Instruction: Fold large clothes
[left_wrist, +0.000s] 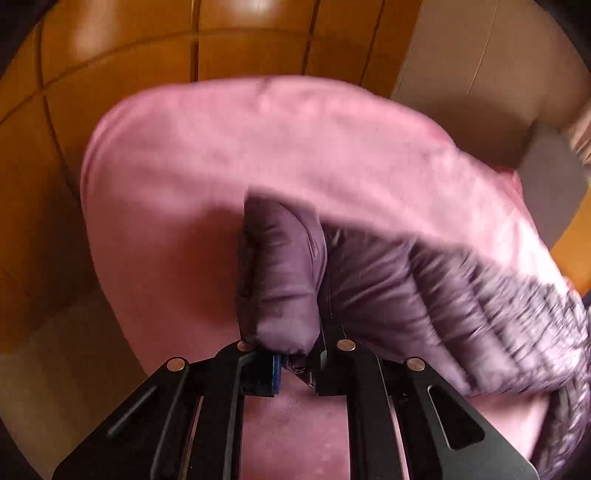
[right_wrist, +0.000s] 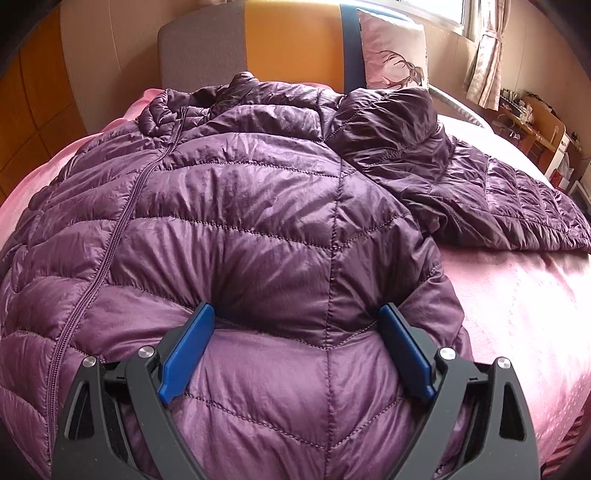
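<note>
Purple jacket (right_wrist: 258, 206) — left claw (left_wrist: 293, 363) clamped

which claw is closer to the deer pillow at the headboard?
Cannot say for sure; probably right. The right claw is open over the purple jacket, facing the pillow across it. The left claw is shut on jacket fabric; its view shows no pillow.

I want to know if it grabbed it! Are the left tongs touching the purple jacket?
Touching. The left wrist view shows the left tongs shut on a bunched fold of the purple jacket, with fabric pinched between the fingers and no gap.
</note>
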